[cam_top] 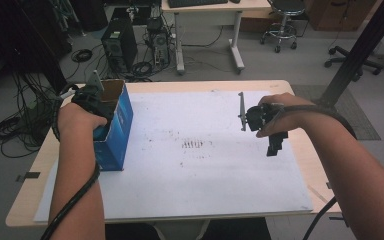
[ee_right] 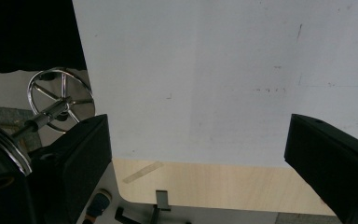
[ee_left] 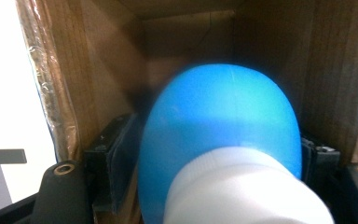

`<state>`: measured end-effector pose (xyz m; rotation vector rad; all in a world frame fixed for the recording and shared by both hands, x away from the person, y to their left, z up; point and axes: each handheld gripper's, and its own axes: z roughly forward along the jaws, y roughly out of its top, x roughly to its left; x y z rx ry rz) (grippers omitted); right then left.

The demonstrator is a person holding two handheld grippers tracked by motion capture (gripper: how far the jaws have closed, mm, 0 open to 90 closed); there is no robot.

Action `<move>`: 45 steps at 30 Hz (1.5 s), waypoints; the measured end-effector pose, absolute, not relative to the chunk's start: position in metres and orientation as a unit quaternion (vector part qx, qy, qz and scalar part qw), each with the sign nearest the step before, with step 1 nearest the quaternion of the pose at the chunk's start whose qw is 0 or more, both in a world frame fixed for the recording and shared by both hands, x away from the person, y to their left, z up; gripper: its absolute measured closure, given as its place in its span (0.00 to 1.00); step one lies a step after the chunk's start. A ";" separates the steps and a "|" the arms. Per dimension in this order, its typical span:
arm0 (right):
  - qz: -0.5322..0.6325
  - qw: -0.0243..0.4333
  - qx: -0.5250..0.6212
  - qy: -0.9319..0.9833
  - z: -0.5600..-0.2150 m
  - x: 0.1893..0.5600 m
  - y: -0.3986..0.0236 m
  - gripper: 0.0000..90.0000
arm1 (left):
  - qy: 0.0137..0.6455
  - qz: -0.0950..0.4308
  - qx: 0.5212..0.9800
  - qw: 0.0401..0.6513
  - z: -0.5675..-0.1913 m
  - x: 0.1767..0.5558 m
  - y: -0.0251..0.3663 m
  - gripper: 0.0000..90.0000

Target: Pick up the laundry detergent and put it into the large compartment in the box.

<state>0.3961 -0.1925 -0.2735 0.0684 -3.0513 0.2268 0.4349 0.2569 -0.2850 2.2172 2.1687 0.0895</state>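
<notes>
An open box (cam_top: 121,125), blue outside and brown cardboard inside, stands at the table's left edge. My left gripper (ee_left: 214,161) reaches down into its open top, and the cardboard walls (ee_left: 98,84) surround it. A rounded blue thing with a white end (ee_left: 219,135) sits between its black pads (ee_left: 121,158), slightly blurred, and the pads do not seem to press on it. My right gripper (cam_top: 274,146) hovers over the right part of the white sheet (cam_top: 205,165). Its jaws stand wide apart (ee_right: 198,154) with nothing between them.
The white sheet covers most of the wooden table (cam_top: 27,200), with faint dark marks (cam_top: 195,145) near its middle. Beyond the far edge are computer towers (cam_top: 120,42), floor cables (cam_top: 10,130), a desk and a stool (cam_top: 282,20). A black post (cam_top: 360,50) slants at the right.
</notes>
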 end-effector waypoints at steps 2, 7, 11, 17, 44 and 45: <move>0.075 0.041 0.020 -0.996 -0.274 0.396 -0.192 0.08 | 0.699 0.030 0.714 0.018 -0.285 0.435 0.256 0.32; 0.073 0.041 0.021 -0.996 -0.274 0.395 -0.192 0.08 | 0.699 0.037 0.714 0.021 -0.281 0.434 0.255 0.32; 0.073 0.039 0.022 -0.996 -0.272 0.395 -0.193 0.08 | 0.697 0.042 0.715 0.023 -0.274 0.433 0.255 0.32; 0.072 0.037 0.021 -0.996 -0.271 0.395 -0.194 0.08 | 0.698 0.052 0.714 0.015 -0.266 0.431 0.253 0.27; 0.069 0.029 0.023 -0.997 -0.265 0.391 -0.193 0.08 | 0.674 0.076 0.734 0.031 -0.225 0.423 0.243 0.09; 0.070 0.029 0.025 -0.997 -0.265 0.391 -0.193 0.08 | 0.674 0.076 0.734 0.031 -0.224 0.423 0.242 0.07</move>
